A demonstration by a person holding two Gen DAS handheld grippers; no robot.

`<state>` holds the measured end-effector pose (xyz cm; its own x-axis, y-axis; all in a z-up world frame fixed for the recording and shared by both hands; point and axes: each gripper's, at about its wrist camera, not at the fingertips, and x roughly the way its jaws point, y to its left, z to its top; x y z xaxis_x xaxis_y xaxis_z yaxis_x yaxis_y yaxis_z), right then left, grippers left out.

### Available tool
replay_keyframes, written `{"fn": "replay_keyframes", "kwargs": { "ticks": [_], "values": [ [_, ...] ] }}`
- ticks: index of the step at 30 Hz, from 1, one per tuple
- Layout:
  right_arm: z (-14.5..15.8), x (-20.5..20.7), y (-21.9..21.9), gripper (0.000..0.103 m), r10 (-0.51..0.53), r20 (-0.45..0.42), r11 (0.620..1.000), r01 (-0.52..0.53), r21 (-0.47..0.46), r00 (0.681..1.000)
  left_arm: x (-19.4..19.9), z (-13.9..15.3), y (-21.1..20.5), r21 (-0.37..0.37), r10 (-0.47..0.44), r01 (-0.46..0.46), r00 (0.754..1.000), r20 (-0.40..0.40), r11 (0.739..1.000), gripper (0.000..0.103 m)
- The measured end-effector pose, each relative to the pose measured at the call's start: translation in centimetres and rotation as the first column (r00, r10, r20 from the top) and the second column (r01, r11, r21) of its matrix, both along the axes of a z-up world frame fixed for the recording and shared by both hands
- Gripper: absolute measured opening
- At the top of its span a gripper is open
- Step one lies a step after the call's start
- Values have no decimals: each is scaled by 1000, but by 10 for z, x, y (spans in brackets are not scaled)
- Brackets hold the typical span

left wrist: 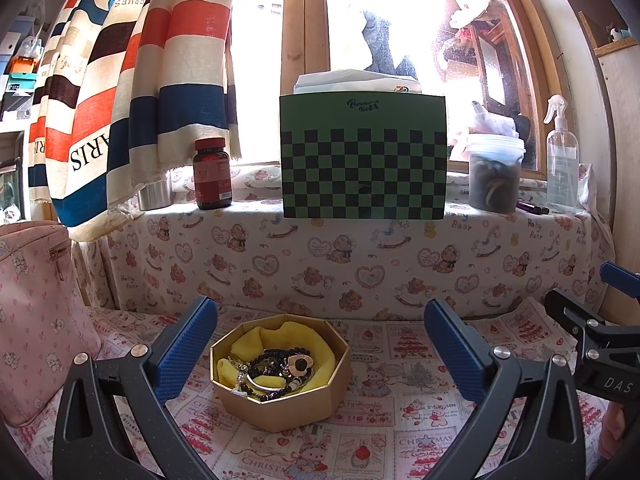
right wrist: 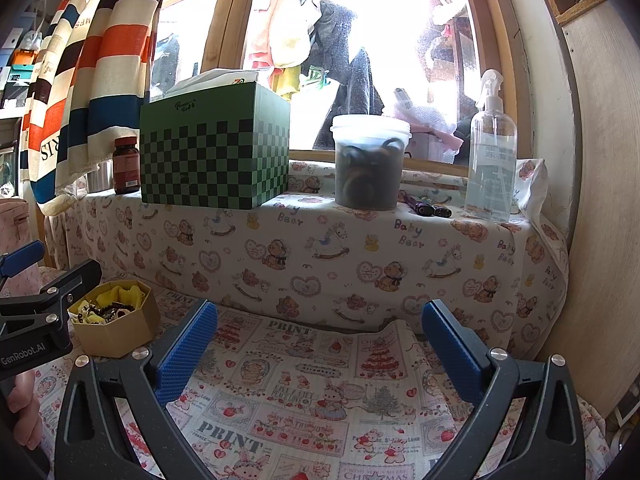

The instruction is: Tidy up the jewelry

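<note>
A gold octagonal box lined with yellow cloth holds a tangle of jewelry: dark bead bracelets and a round pendant. My left gripper is open, its blue fingers on either side of the box and a little above it. The right wrist view shows the same box at the far left, with part of the left gripper beside it. Further right, my right gripper stands open over the printed cloth, with nothing between its fingers.
A ledge under the window carries a green checkered box, a brown pill bottle, a lidded plastic tub, a spray bottle and dark pens. A pink pouch stands at left. A striped curtain hangs above it.
</note>
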<state>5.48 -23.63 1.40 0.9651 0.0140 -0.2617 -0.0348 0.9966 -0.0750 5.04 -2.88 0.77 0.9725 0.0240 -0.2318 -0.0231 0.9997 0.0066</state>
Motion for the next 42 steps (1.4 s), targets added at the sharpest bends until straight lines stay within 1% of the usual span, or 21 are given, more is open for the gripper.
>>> {"fn": "replay_keyframes", "kwargs": {
  "ticks": [42],
  "values": [
    [-1,1,1,103,1,-9,1000,-1,1,1000,0,-2,-1,7,-2,2,1000,-10,1000,103]
  ]
}}
